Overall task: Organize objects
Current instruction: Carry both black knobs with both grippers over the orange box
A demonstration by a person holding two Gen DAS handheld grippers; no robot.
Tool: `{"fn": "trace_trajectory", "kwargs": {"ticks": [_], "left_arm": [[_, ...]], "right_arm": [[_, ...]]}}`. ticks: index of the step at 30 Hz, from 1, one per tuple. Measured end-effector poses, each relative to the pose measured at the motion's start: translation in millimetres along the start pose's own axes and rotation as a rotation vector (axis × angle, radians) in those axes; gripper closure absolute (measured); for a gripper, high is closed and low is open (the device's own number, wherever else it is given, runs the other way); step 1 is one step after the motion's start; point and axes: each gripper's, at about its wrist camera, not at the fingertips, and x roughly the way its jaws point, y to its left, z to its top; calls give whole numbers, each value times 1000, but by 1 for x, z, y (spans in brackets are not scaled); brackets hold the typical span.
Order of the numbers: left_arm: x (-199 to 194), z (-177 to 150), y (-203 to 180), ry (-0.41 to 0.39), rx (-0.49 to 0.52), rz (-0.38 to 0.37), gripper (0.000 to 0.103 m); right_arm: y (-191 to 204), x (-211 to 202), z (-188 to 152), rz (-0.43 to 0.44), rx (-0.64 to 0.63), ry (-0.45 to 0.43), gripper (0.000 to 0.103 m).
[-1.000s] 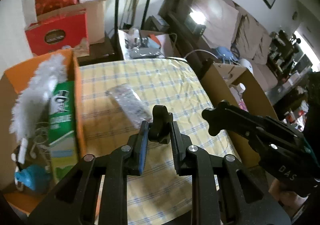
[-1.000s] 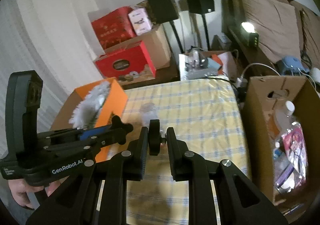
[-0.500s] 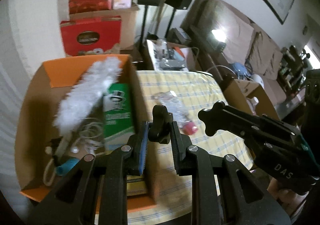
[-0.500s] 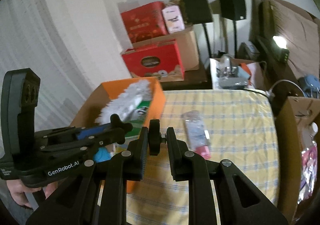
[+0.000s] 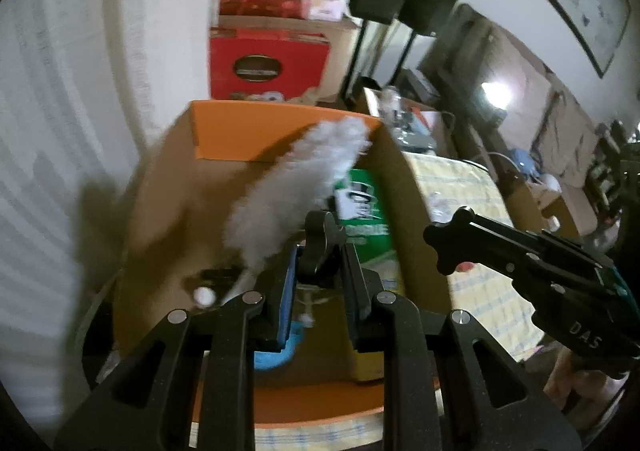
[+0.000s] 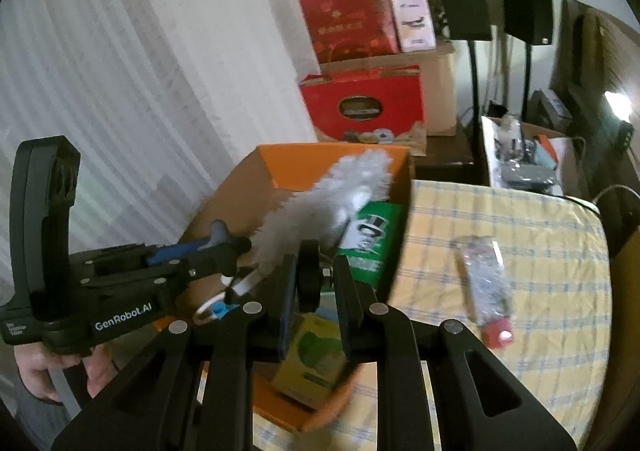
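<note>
Orange-lined cardboard box (image 5: pixel 280 135) lies directly ahead of and below both tools, its flaps open, presumably as the collecting bin for the loose items. Left hand-held gripper (image 5: pixel 320 251): jaws drawn nearly together, nothing gripped; only its own black knob sits in the gap. Right hand-held gripper (image 6: pixel 310 275): same state, closed and empty. Each carries flat pads, one blue-faced.

Contents, just beyond the left fingertips: a fluffy white duster (image 5: pixel 296 179), soft and tapered, propped diagonally so its head leans on the far rim; it looks too long to lie flat. To its right, a rigid green carton (image 5: pixel 364 211) stands on edge against the box wall, which saves floor space. A yellow-green carton (image 6: pixel 312 355) sits tilted at the near corner, under the right tool. A small blue item and white cord lie at the bottom; blurred.

Still outside the box: a crinkly clear packet with a red end (image 6: pixel 486 287), flat on the yellow checked cloth of the worktop (image 6: pixel 560 251), to the right of the right tool. Likely the next item to be binned.
</note>
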Motion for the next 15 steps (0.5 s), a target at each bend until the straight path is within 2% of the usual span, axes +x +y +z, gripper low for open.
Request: {"fn": "trace_trajectory", "kwargs": {"ticks": [6, 15], "left_arm": [[6, 4, 33, 3, -43, 27, 83], [26, 12, 58, 18, -63, 72, 83]], "right_arm": [[25, 29, 15, 28, -32, 22, 85], [51, 82, 46, 65, -56, 70, 85]]}}
